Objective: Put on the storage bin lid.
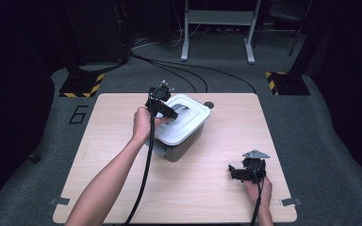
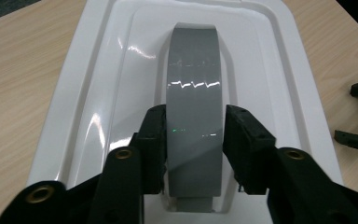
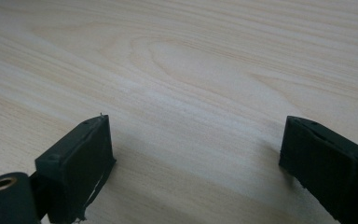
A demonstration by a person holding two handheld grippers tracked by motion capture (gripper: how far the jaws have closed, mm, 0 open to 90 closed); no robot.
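Observation:
A grey box (image 1: 181, 147) with a white lid (image 1: 193, 120) stands on the table, a little left of its middle. A grey strap handle (image 2: 195, 70) runs along the lid (image 2: 121, 70). My left gripper (image 1: 164, 110) hangs over the lid's near-left end. In the left gripper view its jaws (image 2: 195, 122) flank the handle closely, with a thin gap at the right pad (image 2: 242, 140). My right gripper (image 1: 239, 172) rests low at the table's front right. Its jaws (image 3: 196, 144) stand wide apart over bare wood, holding nothing.
The wooden table (image 1: 217, 202) has open room around the box. A small dark disc (image 1: 209, 104) lies just behind the lid. Cables trail from both grippers toward the front edge. Beyond the table are grey floor, black cables and stand legs.

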